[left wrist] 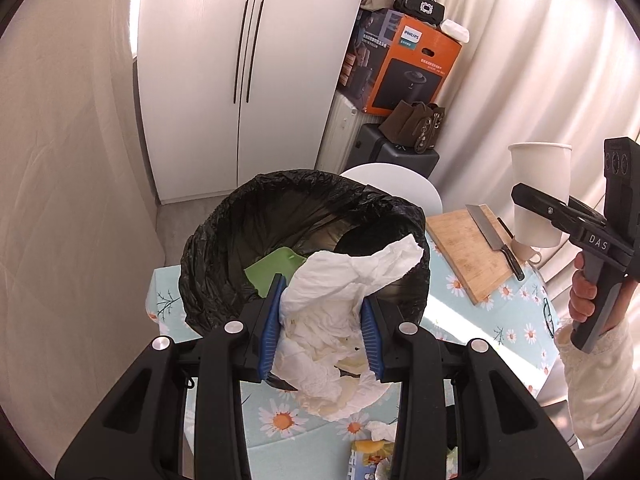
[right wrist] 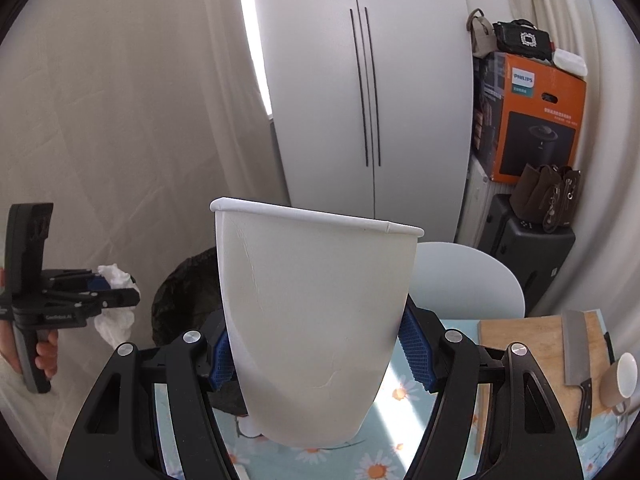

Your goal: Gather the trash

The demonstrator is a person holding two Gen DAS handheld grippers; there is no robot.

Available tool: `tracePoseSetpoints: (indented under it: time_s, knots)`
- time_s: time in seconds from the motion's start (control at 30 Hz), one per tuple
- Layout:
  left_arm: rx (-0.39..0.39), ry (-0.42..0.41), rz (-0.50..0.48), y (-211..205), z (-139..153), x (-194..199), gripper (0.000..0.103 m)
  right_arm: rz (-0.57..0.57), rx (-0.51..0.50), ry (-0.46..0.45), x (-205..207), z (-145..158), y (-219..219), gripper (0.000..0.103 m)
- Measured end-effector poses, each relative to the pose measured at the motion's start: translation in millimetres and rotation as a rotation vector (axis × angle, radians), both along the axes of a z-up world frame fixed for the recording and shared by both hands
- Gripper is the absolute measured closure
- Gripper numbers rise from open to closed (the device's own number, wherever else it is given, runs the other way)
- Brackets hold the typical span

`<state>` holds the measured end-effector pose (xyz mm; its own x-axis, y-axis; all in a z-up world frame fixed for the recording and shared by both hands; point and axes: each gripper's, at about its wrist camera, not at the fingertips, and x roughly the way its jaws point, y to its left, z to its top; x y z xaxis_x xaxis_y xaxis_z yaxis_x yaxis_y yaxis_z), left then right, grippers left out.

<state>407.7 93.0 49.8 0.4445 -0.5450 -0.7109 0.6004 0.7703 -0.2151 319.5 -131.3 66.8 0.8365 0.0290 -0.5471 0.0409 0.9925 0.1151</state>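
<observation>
My left gripper [left wrist: 322, 322] is shut on a crumpled white tissue [left wrist: 344, 292] and holds it over the near rim of a bin lined with a black bag [left wrist: 224, 240]. A green flat piece [left wrist: 272, 268] lies inside the bin. My right gripper [right wrist: 320, 350] is shut on a white paper cup [right wrist: 312, 320], upright, above the table. The cup [left wrist: 538, 196] and right gripper [left wrist: 536, 206] also show in the left wrist view, right of the bin. The left gripper [right wrist: 116, 292] with the tissue [right wrist: 116, 308] shows at the left of the right wrist view, beside the bin [right wrist: 184, 300].
A floral blue tablecloth [left wrist: 512, 320] covers the table. A wooden cutting board [left wrist: 464, 252] with a cleaver [left wrist: 490, 232] and a mug [right wrist: 622, 380] lie at the right. More scraps [left wrist: 372, 444] lie near the table's front. A white chair [right wrist: 468, 280], cupboard and stacked boxes stand behind.
</observation>
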Motion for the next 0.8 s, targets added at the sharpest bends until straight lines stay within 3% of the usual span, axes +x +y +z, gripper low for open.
tracePoseSetpoints:
  time_s: [0.23,0.4,0.8]
  knots:
    - [-0.070,0.000,-0.034,0.1,-15.8,30.6,0.066,0.098,0.062,-0.032,36.8,-12.8,32.3,0.039]
    - [-0.106,-0.001,-0.041,-2.2,-22.7,44.2,0.066,0.137,0.067,-0.006,57.3,-22.0,56.1,0.039]
    - [-0.062,-0.001,-0.103,-15.2,-44.5,67.6,0.066,0.150,0.048,0.061,79.0,-57.6,83.9,0.039]
